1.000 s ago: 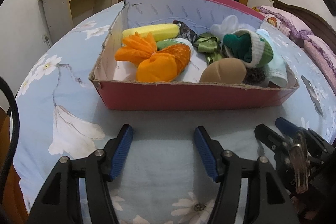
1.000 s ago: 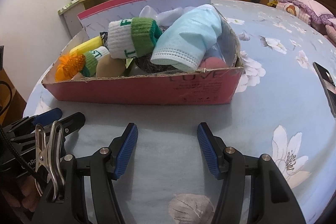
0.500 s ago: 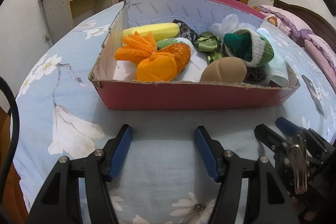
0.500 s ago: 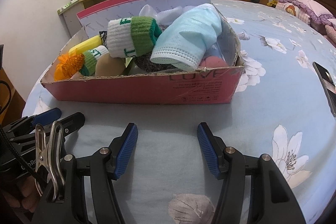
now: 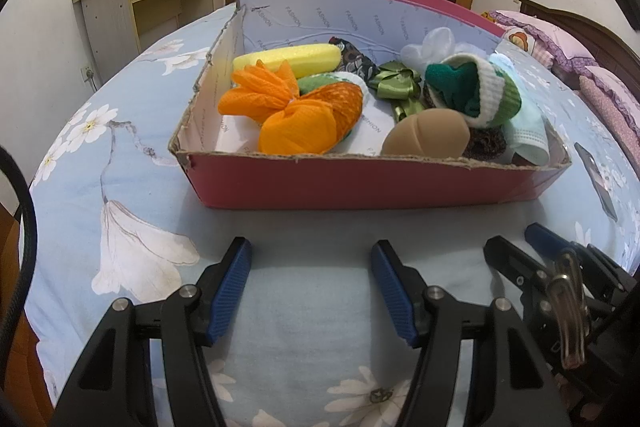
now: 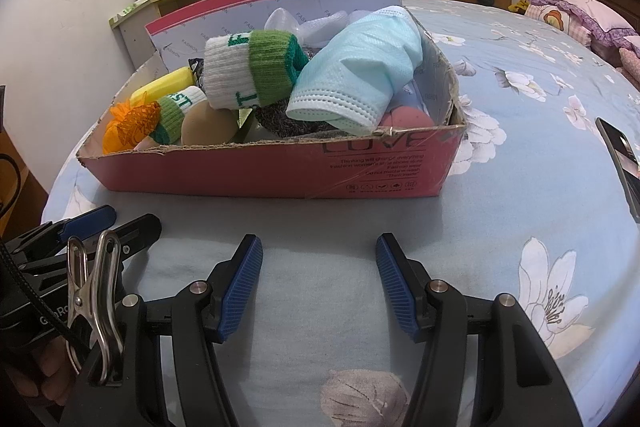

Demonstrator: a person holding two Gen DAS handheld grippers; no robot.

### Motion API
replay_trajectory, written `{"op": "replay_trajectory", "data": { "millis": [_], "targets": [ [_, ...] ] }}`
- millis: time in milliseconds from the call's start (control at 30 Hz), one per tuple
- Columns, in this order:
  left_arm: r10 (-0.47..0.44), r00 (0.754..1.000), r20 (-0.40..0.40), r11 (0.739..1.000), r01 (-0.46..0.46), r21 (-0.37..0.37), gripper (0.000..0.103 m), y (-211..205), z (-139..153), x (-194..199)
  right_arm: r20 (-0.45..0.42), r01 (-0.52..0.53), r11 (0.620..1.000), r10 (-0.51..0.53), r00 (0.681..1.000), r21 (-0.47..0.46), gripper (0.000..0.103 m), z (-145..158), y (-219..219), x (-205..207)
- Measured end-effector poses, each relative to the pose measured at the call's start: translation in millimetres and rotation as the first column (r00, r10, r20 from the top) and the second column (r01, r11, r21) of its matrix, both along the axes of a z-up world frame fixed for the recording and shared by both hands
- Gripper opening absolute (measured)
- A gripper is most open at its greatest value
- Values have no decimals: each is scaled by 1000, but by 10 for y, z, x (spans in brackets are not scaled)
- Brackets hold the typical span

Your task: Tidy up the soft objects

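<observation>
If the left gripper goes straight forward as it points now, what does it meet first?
Probably the light blue flowered bedsheet, since the left gripper points downward with open, empty fingers. Just beyond stands the near wall of the pink cardboard box; depth is unclear.

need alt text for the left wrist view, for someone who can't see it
A pink cardboard box sits on a blue floral bedsheet, filled with soft items: orange mesh puffs, a yellow sponge, a green ribbon bow and a rolled green-and-white sock. The left tongs sit open and empty in front of it.
</observation>
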State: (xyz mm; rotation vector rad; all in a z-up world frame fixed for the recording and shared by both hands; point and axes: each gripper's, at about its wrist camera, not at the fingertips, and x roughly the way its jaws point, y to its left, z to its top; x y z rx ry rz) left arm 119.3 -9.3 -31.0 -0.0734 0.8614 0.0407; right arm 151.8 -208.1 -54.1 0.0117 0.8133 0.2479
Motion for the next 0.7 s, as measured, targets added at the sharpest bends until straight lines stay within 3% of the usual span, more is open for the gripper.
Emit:
{"op": "replay_trajectory", "data": {
  "millis": [700],
  "targets": [
    [-1, 1000, -1, 1000, 1, 2, 66, -1, -5, -5, -1, 4, 1000, -4, 1000, -4, 61, -10, 7, -4]
  ]
}}
